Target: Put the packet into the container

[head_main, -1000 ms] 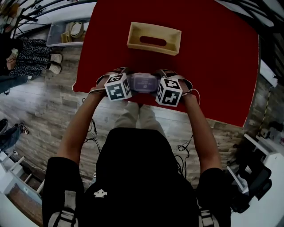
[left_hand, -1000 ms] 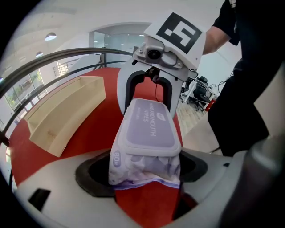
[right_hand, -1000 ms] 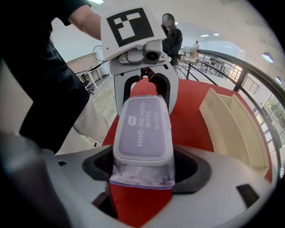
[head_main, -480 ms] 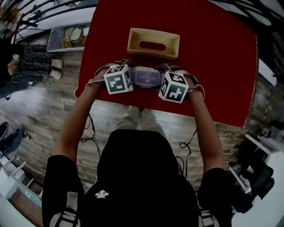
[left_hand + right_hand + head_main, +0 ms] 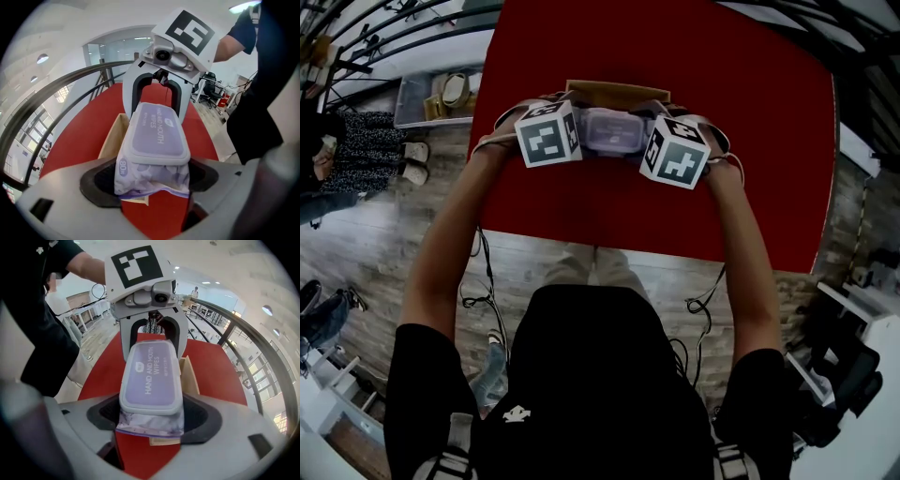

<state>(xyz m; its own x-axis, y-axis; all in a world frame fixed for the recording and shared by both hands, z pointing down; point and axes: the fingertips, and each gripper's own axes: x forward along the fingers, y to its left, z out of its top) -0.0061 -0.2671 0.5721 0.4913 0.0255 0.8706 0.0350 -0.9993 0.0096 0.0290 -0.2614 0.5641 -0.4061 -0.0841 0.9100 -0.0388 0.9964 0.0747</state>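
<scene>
**Wipes packet gripped at both ends, over the container**

The L tool (image 5: pixel 151 183) and R tool (image 5: pixel 149 427) face each other. Each is clamped on one short end of the packet (image 5: pixel 611 129). On both, the jaws stand fairly wide, with pads pressed into the crinkled purple-white wrap and nothing else between them.

The packet is level, w/ its hard lilac lid (image 5: pixel 151 377) facing up; the print reads "HAND AND MOUTH WIPES". The end in the L tool shows an "80" mark.

The packet is up in the air, directly above the tan container (image 5: pixel 619 91). In the head view it hides most of the box, and only the far rim shows. The L gripper view shows a container wall below and left of the packet. The R gripper view shows a corner below and right of it. No contact btwn packet and box is visible, but I can't tell the gap.

The container sits on the red worktop (image 5: pixel 656 211), near its middle. The marker cubes (image 5: pixel 548 134) flank the packet on either side. The person's bare forearms (image 5: pixel 450 244) reach fwd over the near edge of the worktop. The floor (image 5: pixel 384 234) at left is wood-look.
</scene>
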